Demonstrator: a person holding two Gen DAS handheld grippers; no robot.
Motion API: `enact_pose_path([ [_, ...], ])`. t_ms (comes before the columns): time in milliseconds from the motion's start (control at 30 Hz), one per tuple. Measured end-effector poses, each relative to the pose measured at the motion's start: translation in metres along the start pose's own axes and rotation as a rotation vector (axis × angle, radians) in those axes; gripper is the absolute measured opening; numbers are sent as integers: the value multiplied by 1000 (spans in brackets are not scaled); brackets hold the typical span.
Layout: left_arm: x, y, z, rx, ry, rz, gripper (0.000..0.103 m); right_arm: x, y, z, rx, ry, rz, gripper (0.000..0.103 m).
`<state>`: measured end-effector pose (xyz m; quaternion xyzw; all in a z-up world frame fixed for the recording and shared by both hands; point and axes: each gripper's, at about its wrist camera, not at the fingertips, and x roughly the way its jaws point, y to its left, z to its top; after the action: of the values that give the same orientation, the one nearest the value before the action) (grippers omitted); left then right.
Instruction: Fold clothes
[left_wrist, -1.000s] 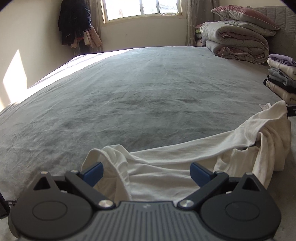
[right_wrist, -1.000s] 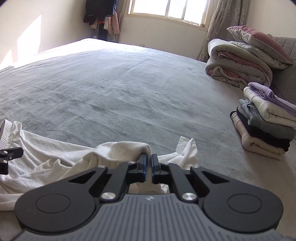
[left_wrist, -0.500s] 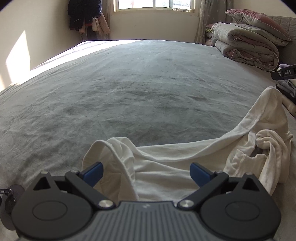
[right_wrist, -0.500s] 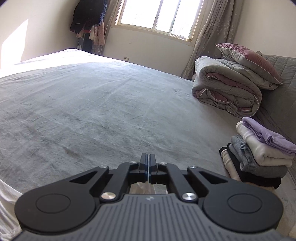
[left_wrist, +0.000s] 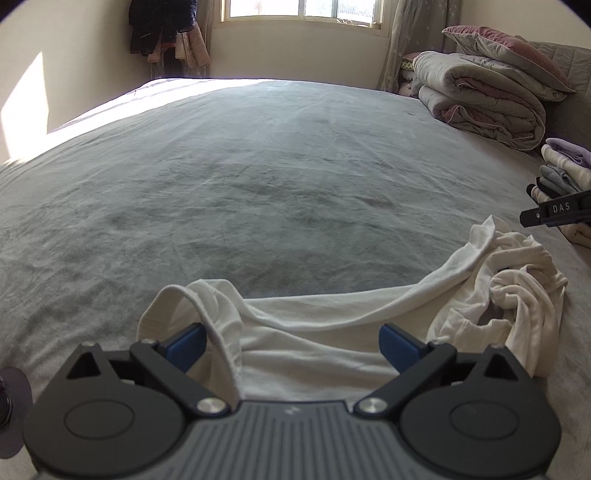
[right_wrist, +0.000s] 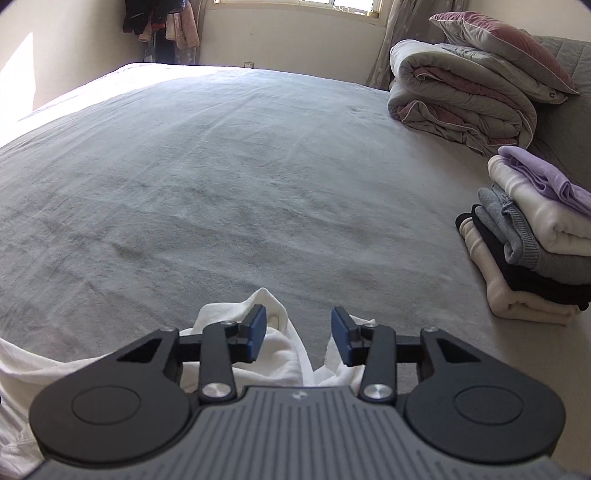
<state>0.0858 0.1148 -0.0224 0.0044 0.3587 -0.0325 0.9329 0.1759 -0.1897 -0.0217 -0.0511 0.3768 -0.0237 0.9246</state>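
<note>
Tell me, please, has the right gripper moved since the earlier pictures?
Yes: the right gripper has opened and pitched back down; the folded stack sits higher in view again.

Two low wrist views, close above a white garment (left_wrist: 314, 347) (right_wrist: 273, 354), facing across the grey bed (left_wrist: 258, 177) (right_wrist: 221, 192) toward the window wall; both sharing bed, garment, folded stack (left_wrist: 565, 173) (right_wrist: 535, 236).

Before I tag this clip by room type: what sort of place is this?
Most likely a bedroom: a wide bed under a grey cover, a rolled duvet with a pillow on top, and a stack of folded clothes.
</note>
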Motion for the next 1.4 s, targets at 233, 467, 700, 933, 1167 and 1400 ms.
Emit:
enact_pose_path([
  [233,-17,20,-10,88,-114,241,99,15,-12,-22,47,41,52,51],
  [467,-2,55,-16,-55,29,192,61,30,-6,-33,41,23,102,51],
  [700,7,56,-13,-123,46,94,7,36,2,-37,16,-40,114,14],
  [933,17,37,10,-72,-62,174,5,24,-16,-27,-17,-134,-23,12],
  [1167,32,23,65,28,-159,238,5,23,-44,0,-4,-203,-88,12],
  [1400,72,18,90,12,-144,265,5,42,-47,13,-20,-197,-108,12],
])
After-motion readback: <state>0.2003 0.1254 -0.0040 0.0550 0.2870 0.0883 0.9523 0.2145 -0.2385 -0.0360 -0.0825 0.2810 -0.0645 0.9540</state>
